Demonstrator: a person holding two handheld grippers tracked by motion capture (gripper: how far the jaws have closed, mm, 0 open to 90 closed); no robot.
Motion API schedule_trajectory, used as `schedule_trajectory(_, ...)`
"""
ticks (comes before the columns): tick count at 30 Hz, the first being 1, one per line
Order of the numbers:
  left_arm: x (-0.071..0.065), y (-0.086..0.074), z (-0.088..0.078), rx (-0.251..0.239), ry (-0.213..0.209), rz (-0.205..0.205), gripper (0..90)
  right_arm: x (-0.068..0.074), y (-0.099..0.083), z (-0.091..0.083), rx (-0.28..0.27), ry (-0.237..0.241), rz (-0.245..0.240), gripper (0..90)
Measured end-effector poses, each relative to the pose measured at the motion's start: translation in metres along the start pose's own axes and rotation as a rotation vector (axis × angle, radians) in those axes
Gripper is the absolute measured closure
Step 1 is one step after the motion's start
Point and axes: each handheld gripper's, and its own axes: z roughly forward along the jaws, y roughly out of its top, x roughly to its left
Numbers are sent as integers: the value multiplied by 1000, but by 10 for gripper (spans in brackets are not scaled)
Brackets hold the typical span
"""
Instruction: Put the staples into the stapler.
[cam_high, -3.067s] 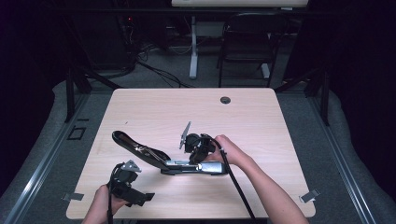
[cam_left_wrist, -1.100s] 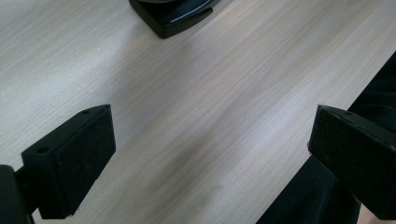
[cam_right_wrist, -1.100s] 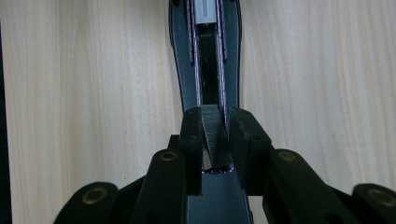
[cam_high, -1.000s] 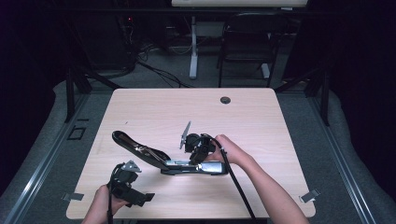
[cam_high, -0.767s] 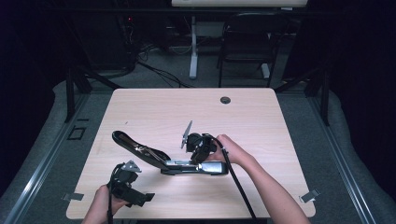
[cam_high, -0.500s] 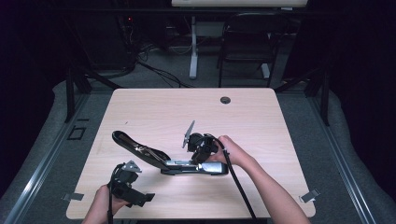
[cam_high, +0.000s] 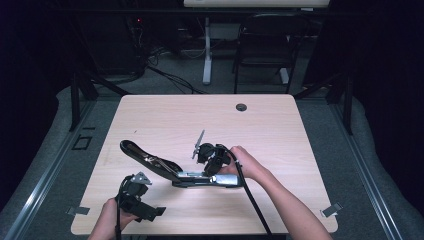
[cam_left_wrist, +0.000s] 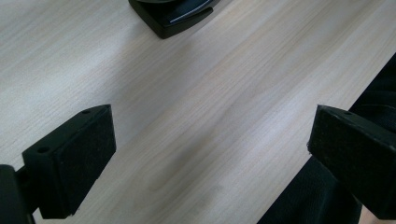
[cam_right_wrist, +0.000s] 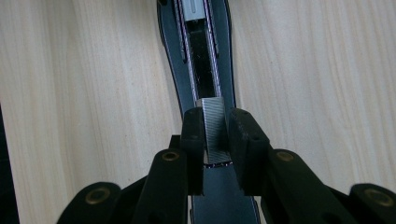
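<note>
The stapler (cam_high: 175, 170) lies opened out near the front middle of the worktop (cam_high: 280, 125), its black top arm swung up and back toward the left and its base flat on the wood. The magazine channel (cam_right_wrist: 198, 51) is exposed and a strip of staples (cam_right_wrist: 212, 128) is held over its near end, so loading appears to be in progress: the opening step is done; seating the strip fully and closing the arm are judged to remain. Nearest the front edge, the left gripper (cam_high: 137, 197) rests low at the left corner with its fingers (cam_left_wrist: 70, 158) spread wide, holding nothing and with bare wood between them; a black corner of the stapler lies beyond them, well apart. Farther in, the right gripper (cam_right_wrist: 215, 140) points along the stapler, its fingers (cam_right_wrist: 194, 140) drawn narrow and clamped on both sides of the staple strip, directly above the channel. Whether the strip already touches the channel cannot be determined.
</note>
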Motion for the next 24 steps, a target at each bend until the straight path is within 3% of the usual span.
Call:
schedule_trajectory(6,0,0,0,-7,2,-4,13,4,2,0,1,-26,15,763)
schedule_trajectory(14,0,0,0,-6,4,-3,14,11,-2,-2,-19,-75,-15,773)
schedule_trajectory(16,0,0,0,-2,2,-2,14,12,-3,-1,-28,-73,-9,772)
schedule_trajectory(21,0,0,0,-2,3,-2,14,13,-2,0,-9,-86,-47,769)
schedule_trajectory(24,0,0,0,-1,3,-2,14,11,0,0,-1,-71,-59,769)
